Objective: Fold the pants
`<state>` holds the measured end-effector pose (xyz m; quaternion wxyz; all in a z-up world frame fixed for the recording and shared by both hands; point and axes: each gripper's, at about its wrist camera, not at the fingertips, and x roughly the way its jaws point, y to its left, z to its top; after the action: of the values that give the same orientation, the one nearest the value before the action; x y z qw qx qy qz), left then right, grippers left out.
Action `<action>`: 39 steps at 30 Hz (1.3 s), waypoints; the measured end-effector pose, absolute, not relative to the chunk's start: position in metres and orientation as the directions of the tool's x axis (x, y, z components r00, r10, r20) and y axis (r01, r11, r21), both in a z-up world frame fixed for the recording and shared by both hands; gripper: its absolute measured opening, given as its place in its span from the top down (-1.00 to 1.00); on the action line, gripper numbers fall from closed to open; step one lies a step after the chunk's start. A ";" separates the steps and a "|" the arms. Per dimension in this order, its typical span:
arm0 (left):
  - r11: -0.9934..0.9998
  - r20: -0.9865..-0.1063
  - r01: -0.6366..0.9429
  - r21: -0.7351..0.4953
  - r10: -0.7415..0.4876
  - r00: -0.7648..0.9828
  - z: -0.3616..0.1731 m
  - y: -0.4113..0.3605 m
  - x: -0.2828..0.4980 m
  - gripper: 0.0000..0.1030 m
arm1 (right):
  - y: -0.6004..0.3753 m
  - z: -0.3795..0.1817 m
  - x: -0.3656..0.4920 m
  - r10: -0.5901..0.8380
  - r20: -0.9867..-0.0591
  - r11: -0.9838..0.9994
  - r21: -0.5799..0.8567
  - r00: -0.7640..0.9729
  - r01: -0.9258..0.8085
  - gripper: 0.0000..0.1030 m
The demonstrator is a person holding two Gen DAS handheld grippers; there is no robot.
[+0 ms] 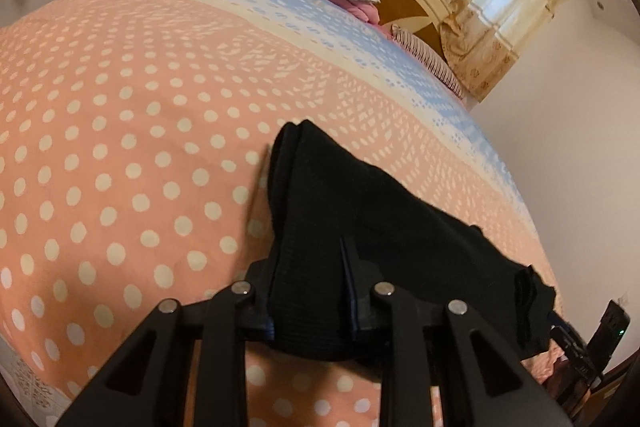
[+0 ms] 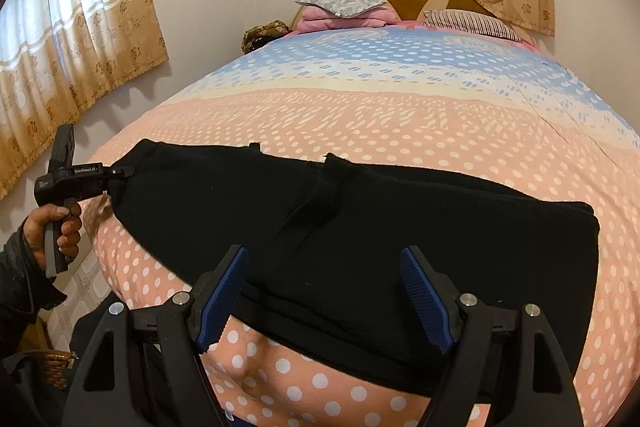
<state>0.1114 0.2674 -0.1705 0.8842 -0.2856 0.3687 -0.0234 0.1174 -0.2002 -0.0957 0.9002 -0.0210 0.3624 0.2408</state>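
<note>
While the black pants (image 2: 360, 227) are laid flat on the dotted bedspread (image 2: 360, 107), one end is pinched between the closed fingers of the left gripper (image 1: 312, 291), fabric bunched w/ the rest trailing right. The right gripper (image 2: 324, 291) is held spread, untouching, over the near edge. The long axis is run crosswise, approx. left-right, ahead of both claws.

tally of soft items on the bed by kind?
Black pants: 1
Pillows, floral and striped: 2
Folded pink bedding: 1
Polka-dot bedspread: 1
Total: 5
</note>
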 end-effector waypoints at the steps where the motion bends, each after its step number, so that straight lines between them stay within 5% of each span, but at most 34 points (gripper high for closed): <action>1: 0.836 -0.633 -0.164 -0.523 -0.252 0.732 -0.167 0.267 0.111 0.51 | -0.202 -0.095 0.117 0.419 -0.665 0.883 0.139 0.619 -0.449 -0.54; 12: 0.881 -0.544 -0.033 -0.472 -0.262 0.797 -0.101 0.226 0.111 0.53 | -0.246 -0.086 0.114 0.361 -0.690 0.920 0.151 0.628 -0.362 -0.54; 22: 0.876 -0.452 0.227 -0.426 -0.424 0.785 -0.038 0.142 0.119 0.53 | -0.311 -0.084 0.095 0.305 -0.684 0.952 0.195 0.663 -0.236 -0.54; 39: 0.782 -0.550 0.514 -0.354 -0.618 0.562 -0.027 -0.031 0.145 0.53 | -0.374 -0.090 0.098 0.269 -0.648 0.950 0.300 0.712 -0.085 -0.54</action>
<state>0.1451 -0.0310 -0.0270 0.8804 -0.0767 0.3403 -0.3214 0.0984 -0.3736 -0.0899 0.9167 0.1252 0.3669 0.0967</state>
